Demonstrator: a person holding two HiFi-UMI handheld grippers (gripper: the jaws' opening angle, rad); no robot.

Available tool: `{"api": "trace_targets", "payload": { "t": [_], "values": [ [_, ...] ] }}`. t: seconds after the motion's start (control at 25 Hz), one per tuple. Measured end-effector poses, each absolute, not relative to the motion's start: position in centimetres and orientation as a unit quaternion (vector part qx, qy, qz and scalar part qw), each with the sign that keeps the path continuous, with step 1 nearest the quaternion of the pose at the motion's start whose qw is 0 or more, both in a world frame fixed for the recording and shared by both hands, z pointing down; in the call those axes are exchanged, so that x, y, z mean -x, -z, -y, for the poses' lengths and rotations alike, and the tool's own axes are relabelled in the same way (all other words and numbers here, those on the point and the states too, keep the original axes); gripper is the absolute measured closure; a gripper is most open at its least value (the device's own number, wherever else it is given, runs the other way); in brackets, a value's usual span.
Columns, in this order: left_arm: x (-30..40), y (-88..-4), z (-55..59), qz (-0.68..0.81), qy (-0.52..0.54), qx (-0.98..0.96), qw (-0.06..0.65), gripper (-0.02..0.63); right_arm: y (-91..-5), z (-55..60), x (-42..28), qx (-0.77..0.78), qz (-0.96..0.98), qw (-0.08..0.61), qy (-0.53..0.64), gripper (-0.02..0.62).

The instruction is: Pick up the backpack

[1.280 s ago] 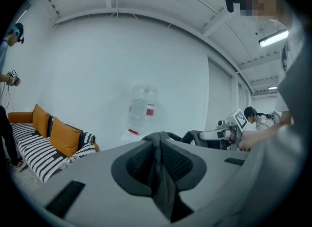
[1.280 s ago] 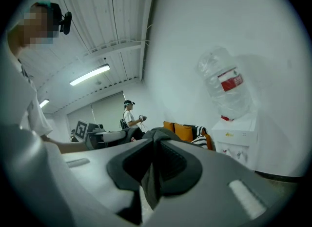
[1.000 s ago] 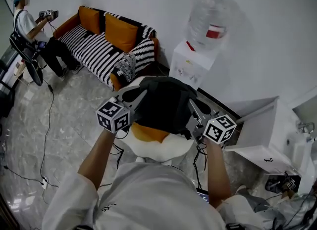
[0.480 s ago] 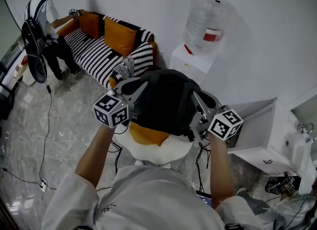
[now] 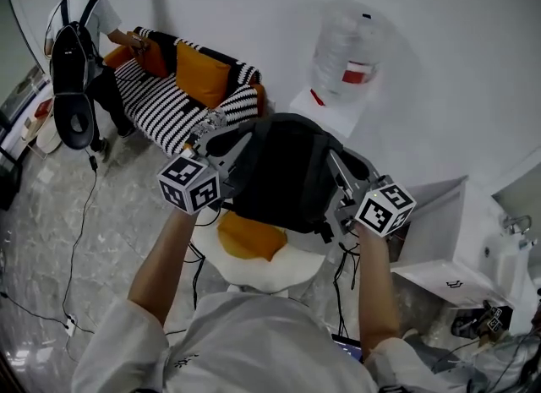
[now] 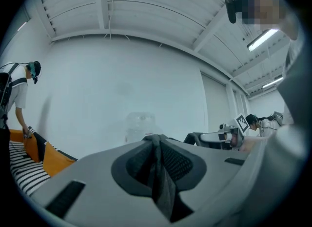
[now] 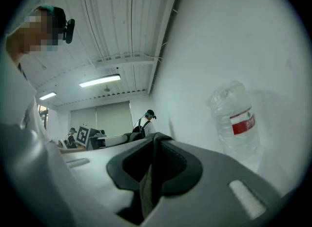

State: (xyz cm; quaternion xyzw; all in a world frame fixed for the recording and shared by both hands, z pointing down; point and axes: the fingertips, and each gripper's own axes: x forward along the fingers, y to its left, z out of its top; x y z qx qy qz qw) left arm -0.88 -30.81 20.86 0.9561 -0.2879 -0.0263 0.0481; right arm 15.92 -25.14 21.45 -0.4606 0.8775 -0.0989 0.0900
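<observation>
1. The left gripper (image 6: 157,170) had its jaws almost together, pinched on the left strap (image 6: 165,192), a flat band of dark webbing that ran out between the pads.
2. The right gripper (image 7: 151,170) was clamped the same way on the right strap (image 7: 145,192), its jaws only the band's thickness apart.
3. The backpack (image 5: 283,176) hung between the two grippers, beyond and below the jaw tips. It appeared clear of the cushion (image 5: 249,241) beneath it.
4. It was black woven fabric with a rounded, softly domed shape. It looked limp rather than stiff and would likely sag and swing from the straps; its weight could not be judged.
5. The webbing looked thin, flexible and fairly grippy. A hold close to where the straps join the body would probably steady it best, since a thin band might creep through the pads under load.
6. Farther out, the cushion was plush, white with an orange yolk-like centre. Ahead of the jaws stood a clear ribbed plastic bottle (image 7: 236,121), and off to the left a striped sofa (image 5: 169,104).
</observation>
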Motion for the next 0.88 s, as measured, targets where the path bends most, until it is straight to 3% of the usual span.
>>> {"api": "trace_targets", "payload": {
  "t": [0.88],
  "values": [
    [0.3, -21.6, 33.1, 0.305, 0.026, -0.951, 0.039, 0.56, -22.5, 27.3, -16.4, 0.468, -0.875, 0.085, 0.093, 0.557]
  ]
}}
